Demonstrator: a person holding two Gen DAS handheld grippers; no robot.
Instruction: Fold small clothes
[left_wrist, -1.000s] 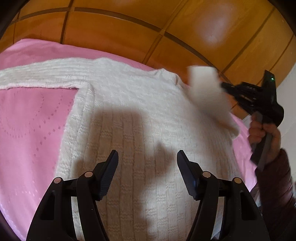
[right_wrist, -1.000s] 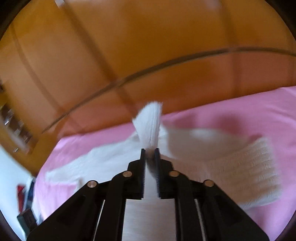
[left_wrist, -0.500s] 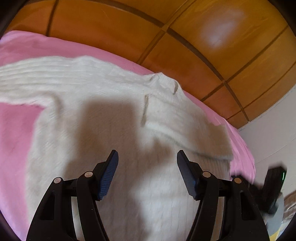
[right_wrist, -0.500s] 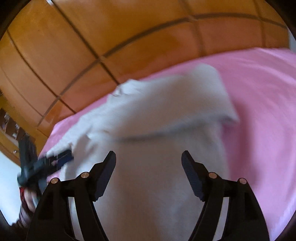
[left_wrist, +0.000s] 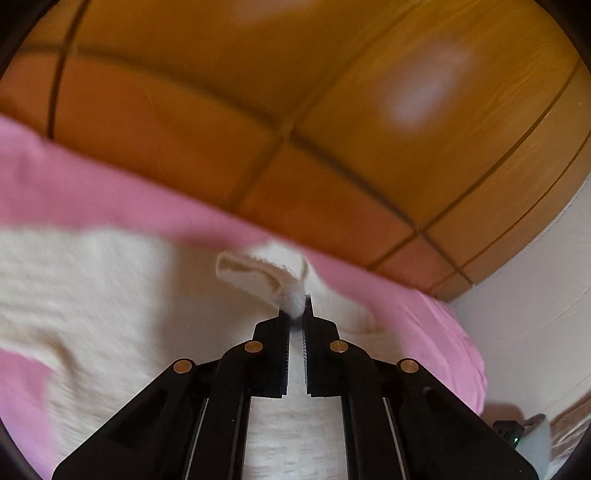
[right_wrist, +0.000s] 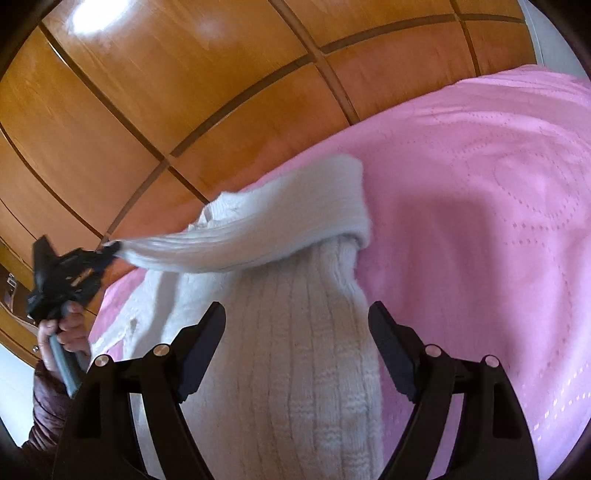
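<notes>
No legible writing; white sweater (right_wrist: 295, 369).

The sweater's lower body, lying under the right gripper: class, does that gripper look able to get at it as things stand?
Probably yes. The right gripper is open, empty and hovers directly over the white sweater, nothing between them. The left gripper lifts the sleeve farther off.

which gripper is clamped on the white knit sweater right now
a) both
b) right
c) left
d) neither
c: the left gripper pinches a fold of the white knit sweater, while the right gripper hovers open above it.
</notes>
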